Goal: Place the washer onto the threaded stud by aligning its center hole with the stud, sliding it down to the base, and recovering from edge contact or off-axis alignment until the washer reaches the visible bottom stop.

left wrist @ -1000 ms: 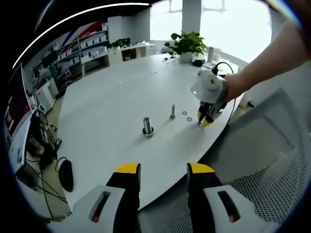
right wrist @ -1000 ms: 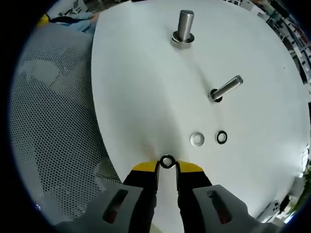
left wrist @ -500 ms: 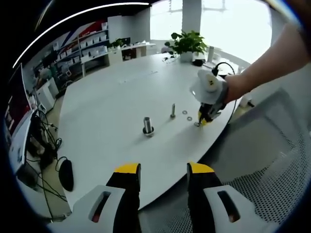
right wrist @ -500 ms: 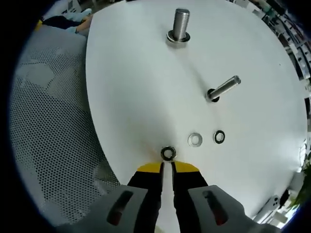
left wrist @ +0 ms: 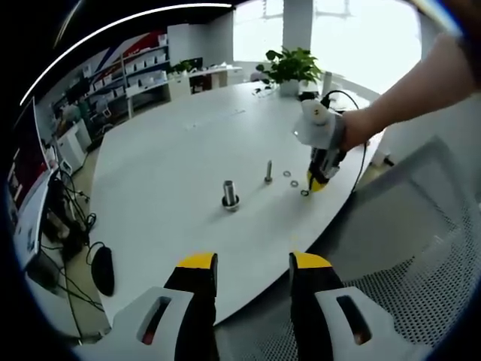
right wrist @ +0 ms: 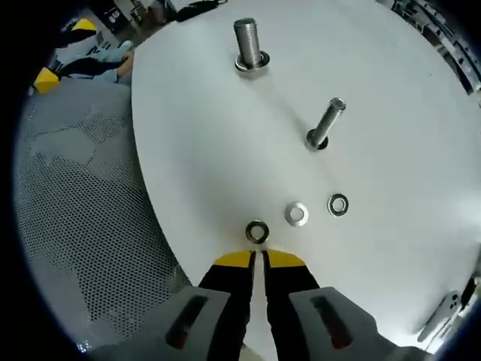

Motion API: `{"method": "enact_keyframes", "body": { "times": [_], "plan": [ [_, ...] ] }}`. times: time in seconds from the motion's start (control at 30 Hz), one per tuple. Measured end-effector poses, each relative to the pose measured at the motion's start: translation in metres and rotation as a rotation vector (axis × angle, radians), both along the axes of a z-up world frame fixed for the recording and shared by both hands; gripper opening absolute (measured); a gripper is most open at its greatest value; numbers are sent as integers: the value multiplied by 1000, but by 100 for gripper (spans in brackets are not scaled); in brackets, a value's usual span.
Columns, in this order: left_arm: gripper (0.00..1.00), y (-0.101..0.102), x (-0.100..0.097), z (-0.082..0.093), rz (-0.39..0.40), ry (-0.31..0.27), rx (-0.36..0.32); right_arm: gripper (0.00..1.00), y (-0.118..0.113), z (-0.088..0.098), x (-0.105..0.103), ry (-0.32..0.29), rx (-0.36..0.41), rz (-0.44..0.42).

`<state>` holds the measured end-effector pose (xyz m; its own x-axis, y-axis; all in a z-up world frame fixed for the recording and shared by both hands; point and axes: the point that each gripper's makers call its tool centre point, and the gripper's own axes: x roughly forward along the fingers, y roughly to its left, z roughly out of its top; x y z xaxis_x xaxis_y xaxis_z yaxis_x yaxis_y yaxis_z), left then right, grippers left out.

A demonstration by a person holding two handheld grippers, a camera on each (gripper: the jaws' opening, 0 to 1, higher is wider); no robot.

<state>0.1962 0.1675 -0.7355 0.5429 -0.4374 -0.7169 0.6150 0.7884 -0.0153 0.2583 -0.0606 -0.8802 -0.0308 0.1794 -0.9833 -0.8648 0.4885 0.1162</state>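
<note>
A dark steel washer lies flat on the white table, just ahead of my right gripper. That gripper's yellow-tipped jaws are shut with nothing between them. Past it lie two more washers, one bright and one dark. Farther on stand a thin threaded stud and a thick stud with a ring at its base. In the left gripper view, the right gripper hovers just above the washer, right of the thin stud. My left gripper hangs open near the table's edge.
A grey mesh chair sits close beside the table's near edge and also shows as a mesh surface in the left gripper view. A person's arm holds the right gripper. A potted plant stands at the table's far end.
The right gripper's jaws closed and slipped back off the washer, which stays flat on the table. The gripper then rose slightly. The left gripper has not moved.
</note>
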Motion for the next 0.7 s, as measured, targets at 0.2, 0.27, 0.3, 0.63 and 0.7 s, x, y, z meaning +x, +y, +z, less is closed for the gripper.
{"method": "enact_keyframes", "body": {
  "times": [0.2, 0.27, 0.3, 0.63, 0.7],
  "plan": [
    [36, 0, 0, 0, 4, 0, -2, 18, -1, 1, -7, -83, -51, 220],
    [36, 0, 0, 0, 4, 0, -1, 21, -10, 2, -4, -105, -88, 255],
    [36, 0, 1, 0, 3, 0, 0, 21, -11, 4, -6, -97, -60, 232],
    [36, 0, 1, 0, 2, 1, -1, 23, 12, 11, 6, -149, 17, 143],
    [36, 1, 0, 0, 1, 2, 2, 23, 20, 8, 5, -141, 19, 153]
  ]
}}
